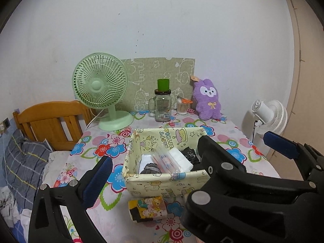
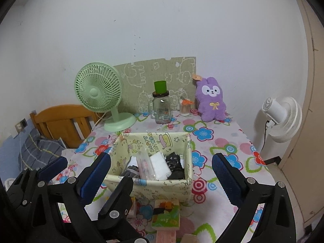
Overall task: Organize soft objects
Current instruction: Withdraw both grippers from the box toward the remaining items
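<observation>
A pale yellow cartoon-print fabric basket (image 1: 162, 182) (image 2: 149, 188) stands on the flowered table. It holds grey socks (image 1: 148, 170), a clear plastic packet (image 1: 168, 162), white tissues (image 2: 160, 164) and a black bundle (image 2: 175, 167). A small cartoon tissue pack (image 1: 148, 207) lies in front of it. A purple plush rabbit (image 1: 207, 99) (image 2: 211, 99) sits at the back right. My left gripper (image 1: 151, 160) is open and empty, with the basket between its fingers in view. My right gripper (image 2: 162, 166) is open and empty, just in front of the basket. The other gripper's body crosses the right of the left wrist view and the left of the right wrist view.
A green desk fan (image 1: 101, 89) stands back left, a glass jar with a green cup on top (image 1: 162, 105) and a cotton-swab jar (image 1: 183, 106) at the back. A green-and-pink pack (image 2: 167, 216) lies near the front edge. A wooden headboard (image 1: 48, 119) and white floor fan (image 2: 281, 119) flank the table.
</observation>
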The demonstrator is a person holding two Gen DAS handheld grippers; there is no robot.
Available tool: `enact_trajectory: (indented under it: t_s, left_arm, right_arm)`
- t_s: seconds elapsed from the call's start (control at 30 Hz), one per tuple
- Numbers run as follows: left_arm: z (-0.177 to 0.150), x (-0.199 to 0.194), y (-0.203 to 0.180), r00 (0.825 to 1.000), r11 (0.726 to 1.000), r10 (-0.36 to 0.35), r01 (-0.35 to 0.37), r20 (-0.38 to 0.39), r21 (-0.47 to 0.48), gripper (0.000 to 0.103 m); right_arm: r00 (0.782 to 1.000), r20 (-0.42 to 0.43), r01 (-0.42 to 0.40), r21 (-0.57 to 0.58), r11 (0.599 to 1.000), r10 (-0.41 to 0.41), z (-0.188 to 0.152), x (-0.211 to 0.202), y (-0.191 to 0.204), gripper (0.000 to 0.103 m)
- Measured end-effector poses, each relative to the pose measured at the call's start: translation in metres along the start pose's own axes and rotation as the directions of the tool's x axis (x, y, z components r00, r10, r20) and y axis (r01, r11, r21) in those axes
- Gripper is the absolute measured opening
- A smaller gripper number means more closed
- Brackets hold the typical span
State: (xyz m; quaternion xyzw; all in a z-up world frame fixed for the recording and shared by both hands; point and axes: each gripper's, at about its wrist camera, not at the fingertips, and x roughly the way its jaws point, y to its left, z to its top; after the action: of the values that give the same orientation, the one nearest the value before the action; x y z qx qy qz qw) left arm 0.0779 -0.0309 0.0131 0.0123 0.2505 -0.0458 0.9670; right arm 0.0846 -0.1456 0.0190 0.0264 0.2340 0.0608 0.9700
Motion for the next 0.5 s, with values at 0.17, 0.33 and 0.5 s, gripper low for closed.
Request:
enact_trajectory:
  t_s: [0.17, 0.33, 0.5]
  left_arm:
    - [-0.005, -0.011, -0.003, 1.000, 1.000, -0.011, 0.011, 0.009, -0.002, 0.103]
    - [-0.013, -0.019, -0.007, 1.000, 1.000, -0.006, 0.006, 0.029, -0.007, 0.103]
    - [-0.023, -0.024, -0.012, 1.000, 1.000, -0.002, 0.002, 0.028, -0.007, 0.103]
  right_arm:
    - [1.000, 0.016, 0.010, -0.015, 1.000, -0.010, -0.005, -0.013, 0.001, 0.101]
    - [0.999, 0.028, 0.019, -0.017, 1.000, -0.019, -0.012, -0.023, -0.003, 0.101]
    - [0.999, 0.027, 0.032, -0.016, 0.999, -0.032, -0.022, -0.029, -0.006, 0.101]
